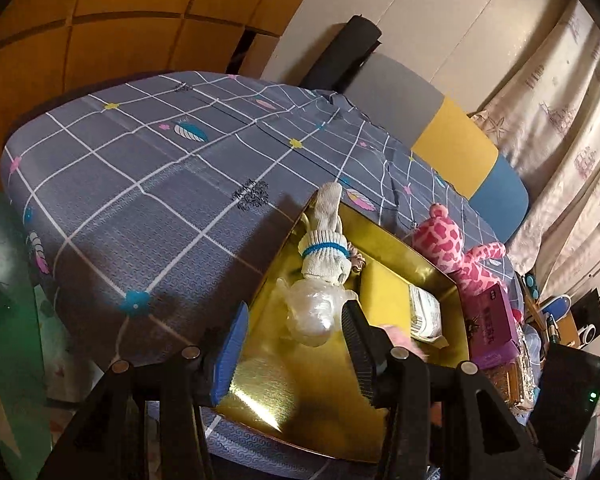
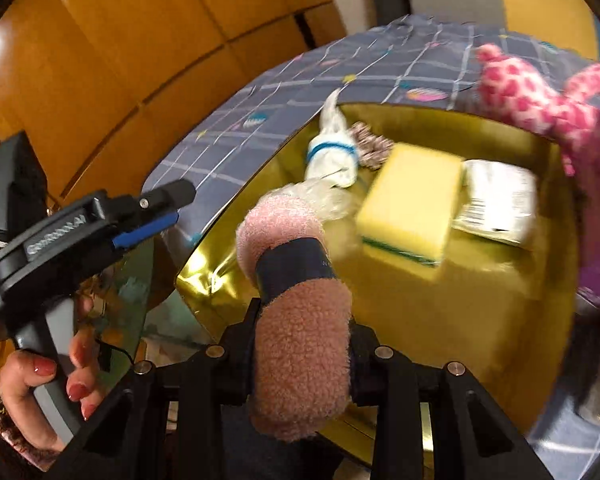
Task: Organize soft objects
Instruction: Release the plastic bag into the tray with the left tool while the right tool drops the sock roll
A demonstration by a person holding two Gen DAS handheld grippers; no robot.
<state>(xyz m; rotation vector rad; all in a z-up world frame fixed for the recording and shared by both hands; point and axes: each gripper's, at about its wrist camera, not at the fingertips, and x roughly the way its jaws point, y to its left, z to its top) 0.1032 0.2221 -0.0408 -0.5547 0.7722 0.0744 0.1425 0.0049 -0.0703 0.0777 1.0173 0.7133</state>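
A gold box [image 1: 328, 380] [image 2: 480, 320] lies on the bed. Inside are a white sock with a blue band [image 1: 324, 256] [image 2: 332, 160], a clear plastic bag [image 1: 312, 312] [image 2: 324, 200], a yellow sponge [image 1: 384, 296] [image 2: 412, 208] and a white packet [image 1: 424, 312] [image 2: 496, 204]. My left gripper [image 1: 296, 344] [image 2: 180, 205] stands open over the box's near end and holds nothing; the bag lies beyond its tips. My right gripper [image 2: 304, 328] is shut on a pink fluffy roll with a navy band [image 2: 300, 344], above the box's near corner. A pink spotted plush [image 1: 448, 248] [image 2: 540, 92] lies just past the box.
The bed has a grey checked sheet [image 1: 140, 184], bare to the left of the box. A purple carton [image 1: 492, 328] stands against the box's right side amid clutter. Cushions [image 1: 456, 148] and a curtain [image 1: 560, 120] line the far right; wooden cupboards [image 1: 100, 20] stand behind.
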